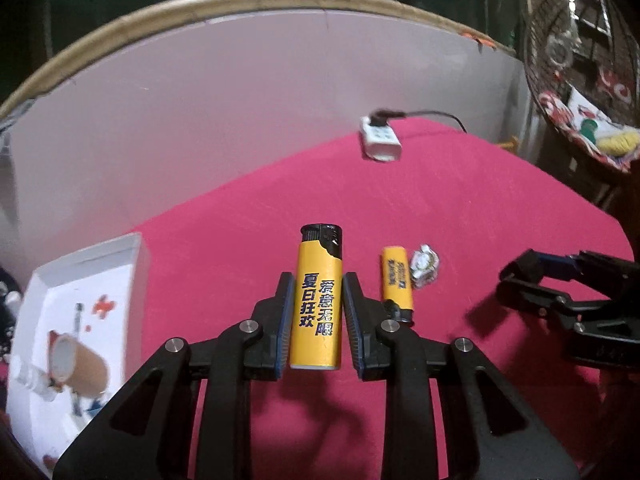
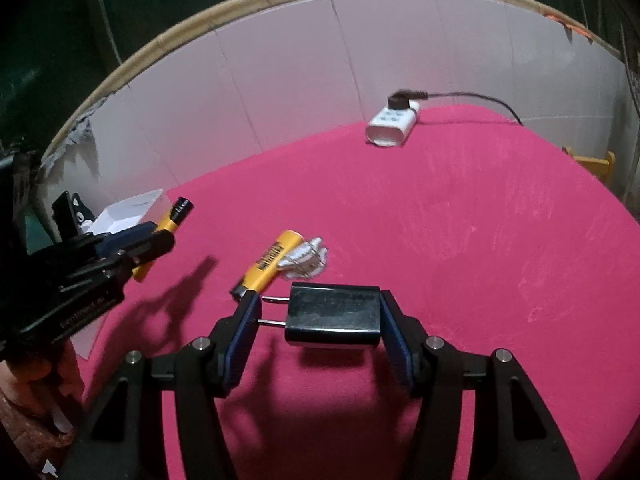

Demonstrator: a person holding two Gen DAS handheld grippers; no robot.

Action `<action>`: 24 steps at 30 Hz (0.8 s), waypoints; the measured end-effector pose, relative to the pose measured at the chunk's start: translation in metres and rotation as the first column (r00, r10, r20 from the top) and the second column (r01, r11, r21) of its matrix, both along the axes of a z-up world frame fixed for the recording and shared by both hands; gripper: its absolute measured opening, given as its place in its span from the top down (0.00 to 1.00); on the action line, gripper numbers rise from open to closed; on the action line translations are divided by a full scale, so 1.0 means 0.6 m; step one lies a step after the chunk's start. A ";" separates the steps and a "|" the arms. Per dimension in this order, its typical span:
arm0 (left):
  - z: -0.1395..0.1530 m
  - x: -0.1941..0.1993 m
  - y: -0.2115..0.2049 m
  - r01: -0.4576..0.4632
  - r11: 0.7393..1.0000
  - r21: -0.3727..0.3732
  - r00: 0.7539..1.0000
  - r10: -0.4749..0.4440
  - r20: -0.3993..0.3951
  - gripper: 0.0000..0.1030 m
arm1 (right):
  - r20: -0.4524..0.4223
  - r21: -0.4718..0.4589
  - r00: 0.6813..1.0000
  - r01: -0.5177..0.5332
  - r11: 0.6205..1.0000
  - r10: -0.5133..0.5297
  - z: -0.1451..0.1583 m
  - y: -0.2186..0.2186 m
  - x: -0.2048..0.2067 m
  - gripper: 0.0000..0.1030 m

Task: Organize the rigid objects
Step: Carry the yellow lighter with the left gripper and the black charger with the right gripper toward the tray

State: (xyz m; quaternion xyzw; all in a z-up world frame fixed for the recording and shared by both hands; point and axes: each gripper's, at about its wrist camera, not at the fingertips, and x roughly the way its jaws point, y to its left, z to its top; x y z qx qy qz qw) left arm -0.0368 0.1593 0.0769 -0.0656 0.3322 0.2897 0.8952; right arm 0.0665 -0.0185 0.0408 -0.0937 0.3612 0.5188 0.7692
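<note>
Between the blue-padded fingers of the left gripper (image 1: 316, 320) stands a yellow plastic lighter with a black cap and dark blue lettering (image 1: 318, 300), clenched at its sides and lifted clear of the pink cloth-covered table (image 1: 460, 208). Its lower end shows in full, but the pads cover parts of its flanks. On the cloth just beyond lies a second yellow lighter (image 1: 397, 284), its black cap partly hidden behind the left gripper's right finger. Touching it is a small crumpled whitish object (image 1: 425, 266), too small and blurred to identify.

From the right wrist view, the right gripper (image 2: 320, 316) grasps a black boxy plug adapter (image 2: 334, 314) lengthwise, one pad against its flat end and the other against the tips of its two metal prongs; whether it rests on the cloth or hangs above it cannot be told.

At the table's left edge sits a white open cardboard box (image 1: 132, 264) with printed pictures inside and a brown cardboard tube (image 1: 82, 368), all smeared and cut off by the frame. Near the far edge lies a white power strip (image 1: 380, 140) with a black plug in it, its cord running out of sight.
</note>
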 end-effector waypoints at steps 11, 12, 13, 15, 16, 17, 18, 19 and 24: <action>0.038 -0.074 0.003 -0.099 0.995 0.033 0.994 0.097 0.051 0.77 | 0.082 0.063 0.995 -0.070 0.996 0.065 0.073 0.014 -0.049 0.43; 0.042 -0.082 0.005 -0.108 0.994 0.036 0.993 0.106 0.057 0.77 | 0.089 0.066 0.993 -0.079 0.995 0.073 0.078 0.018 -0.054 0.43; 0.044 -0.088 0.006 -0.116 0.993 0.038 0.992 0.113 0.063 0.77 | 0.098 0.069 0.992 -0.089 0.994 0.082 0.084 0.022 -0.059 0.43; 0.050 -0.104 0.011 -0.134 0.990 0.040 0.988 0.131 0.076 0.77 | 0.115 0.077 0.988 -0.112 0.991 0.103 0.096 0.031 -0.073 0.43; 0.053 -0.111 0.012 -0.143 0.989 0.041 0.987 0.139 0.082 0.77 | 0.123 0.082 0.986 -0.122 0.989 0.112 0.102 0.036 -0.079 0.43; 0.056 -0.119 0.015 -0.154 0.987 0.043 0.985 0.150 0.088 0.77 | 0.129 0.084 0.984 -0.130 0.988 0.119 0.106 0.040 -0.082 0.43; 0.058 -0.126 0.018 -0.161 0.986 0.044 0.983 0.156 0.093 0.77 | 0.138 0.087 0.982 -0.143 0.986 0.131 0.112 0.046 -0.089 0.43; 0.060 -0.134 0.020 -0.171 0.984 0.043 0.981 0.166 0.099 0.77 | 0.149 0.088 0.979 -0.156 0.984 0.141 0.117 0.051 -0.096 0.43; 0.070 -0.169 0.033 -0.213 0.976 0.040 0.970 0.206 0.129 0.77 | 0.189 0.091 0.962 -0.217 0.972 0.197 0.140 0.078 -0.131 0.43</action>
